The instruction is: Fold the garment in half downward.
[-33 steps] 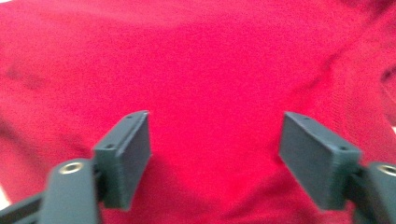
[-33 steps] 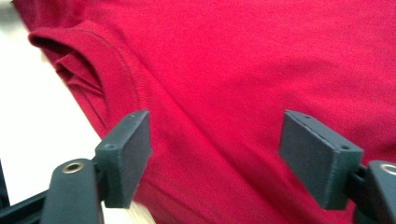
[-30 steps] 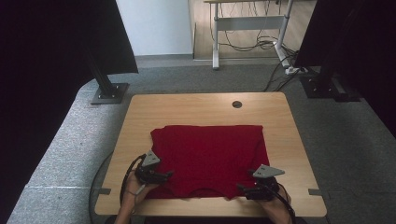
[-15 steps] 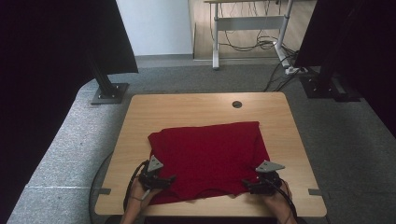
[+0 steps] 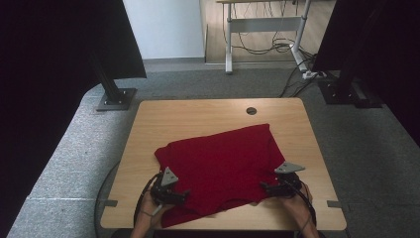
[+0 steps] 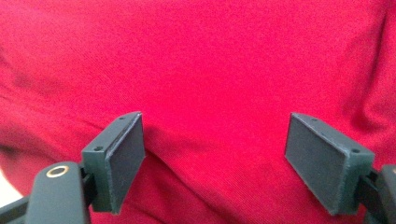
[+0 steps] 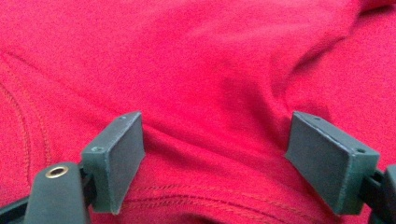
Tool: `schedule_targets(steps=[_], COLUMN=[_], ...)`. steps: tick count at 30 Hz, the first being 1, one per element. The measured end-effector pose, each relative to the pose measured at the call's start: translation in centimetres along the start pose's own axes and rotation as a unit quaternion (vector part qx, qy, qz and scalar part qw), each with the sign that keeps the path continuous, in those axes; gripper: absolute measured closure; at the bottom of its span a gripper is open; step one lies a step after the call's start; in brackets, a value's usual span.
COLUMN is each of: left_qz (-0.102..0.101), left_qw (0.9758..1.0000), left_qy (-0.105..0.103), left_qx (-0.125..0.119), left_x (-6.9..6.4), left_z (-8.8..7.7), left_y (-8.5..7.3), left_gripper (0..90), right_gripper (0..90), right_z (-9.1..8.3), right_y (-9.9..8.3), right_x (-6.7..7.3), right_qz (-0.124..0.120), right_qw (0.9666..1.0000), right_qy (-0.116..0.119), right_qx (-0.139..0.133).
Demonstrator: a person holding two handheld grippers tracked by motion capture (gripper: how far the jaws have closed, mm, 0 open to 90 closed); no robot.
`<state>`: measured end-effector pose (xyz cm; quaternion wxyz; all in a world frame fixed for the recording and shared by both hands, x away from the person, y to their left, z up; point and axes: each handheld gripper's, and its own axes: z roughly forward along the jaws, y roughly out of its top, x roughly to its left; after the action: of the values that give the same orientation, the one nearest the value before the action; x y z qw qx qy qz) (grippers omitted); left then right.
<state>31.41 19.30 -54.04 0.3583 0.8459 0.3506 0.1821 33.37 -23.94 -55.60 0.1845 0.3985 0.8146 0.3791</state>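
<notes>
red shirt (image 5: 220, 171) lay rumpled on bench (image 5: 198, 116) | left tool (image 5: 179, 194), right tool (image 5: 265, 187) wide apart over near hem, right just widening, gripping nothing, seemingly poised to fold

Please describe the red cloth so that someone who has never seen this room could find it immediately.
Look at the light wooden table in the middle of the grey carpet. The red cloth lies spread over its near half, reaching the front edge. It is the one soft, brightly coloured thing there, with the black left gripper and right gripper at its sides.
</notes>
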Motion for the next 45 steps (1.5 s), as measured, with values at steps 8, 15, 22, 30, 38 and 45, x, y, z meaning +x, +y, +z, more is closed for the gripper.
schedule_targets(steps=[8,15,22,30,38,45], left_qz=[-0.029,-0.042,-0.064,-0.076,-0.066,-0.050], left_qw=[0.9994,0.9990,0.9968,0.9955,0.9967,0.9975], left_qy=[0.013,0.016,0.044,0.054,0.045,0.043], left_qx=[-0.010,0.003,-0.019,-0.017,-0.013,-0.025], left_x=[6.3,7.0,4.4,3.6,3.8,3.9], left_z=[2.2,4.3,4.0,4.2,4.1,2.1], left_y=[1.9,1.1,0.3,0.5,0.6,1.3], left_gripper=[17.0,20.5,20.3,17.5,17.4,19.9], right_gripper=[12.1,12.3,13.4,13.4,14.7,15.4], right_z=[-1.7,0.5,1.2,2.1,1.9,-0.2], right_y=[0.6,-0.5,-0.1,0.7,1.0,2.0], right_x=[2.2,2.2,-0.1,-2.1,-2.1,-1.3], right_qz=[0.003,0.024,0.020,0.014,0.010,0.005], right_qw=[0.9998,0.9996,0.9997,0.9998,0.9998,0.9998], right_qy=[-0.018,-0.007,-0.008,-0.004,-0.002,0.014], right_qx=[-0.010,0.016,0.013,0.011,0.014,-0.013])
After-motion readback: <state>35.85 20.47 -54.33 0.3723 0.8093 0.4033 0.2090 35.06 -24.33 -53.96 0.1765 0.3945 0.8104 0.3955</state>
